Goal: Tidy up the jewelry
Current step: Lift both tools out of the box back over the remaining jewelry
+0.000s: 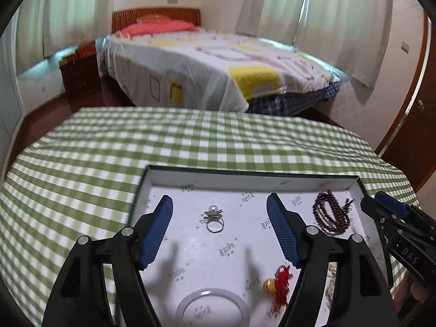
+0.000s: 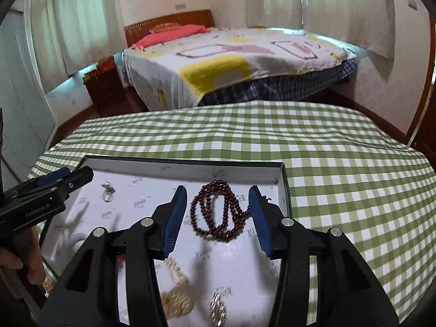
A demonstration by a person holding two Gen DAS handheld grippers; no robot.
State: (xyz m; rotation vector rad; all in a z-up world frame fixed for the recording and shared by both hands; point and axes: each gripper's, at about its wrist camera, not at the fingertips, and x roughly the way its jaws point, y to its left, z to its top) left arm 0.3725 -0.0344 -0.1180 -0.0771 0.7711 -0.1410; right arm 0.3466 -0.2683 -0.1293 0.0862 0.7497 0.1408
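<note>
A shallow white-lined box [image 1: 272, 181] [image 2: 190, 164] lies on the green checked table. In it lie a silver pearl ring [image 1: 214, 219] [image 2: 107, 192], a dark red bead strand [image 1: 331, 214] [image 2: 218, 212], a white bangle [image 1: 212, 309], a gold bell with red knot [image 1: 278, 283], a gold bead string [image 2: 177, 297] and a small silver piece [image 2: 218, 310]. My left gripper [image 1: 219, 209] is open above the ring, empty. My right gripper [image 2: 218, 200] is open around the red beads, above them, and shows in the left wrist view [image 1: 381, 207].
The green checked tablecloth [image 1: 109, 147] [image 2: 340, 150] stretches beyond and beside the box. A bed [image 1: 204, 62] stands behind the table, with a wooden nightstand [image 1: 79, 76] to its left and a door [image 1: 419, 125] to the right.
</note>
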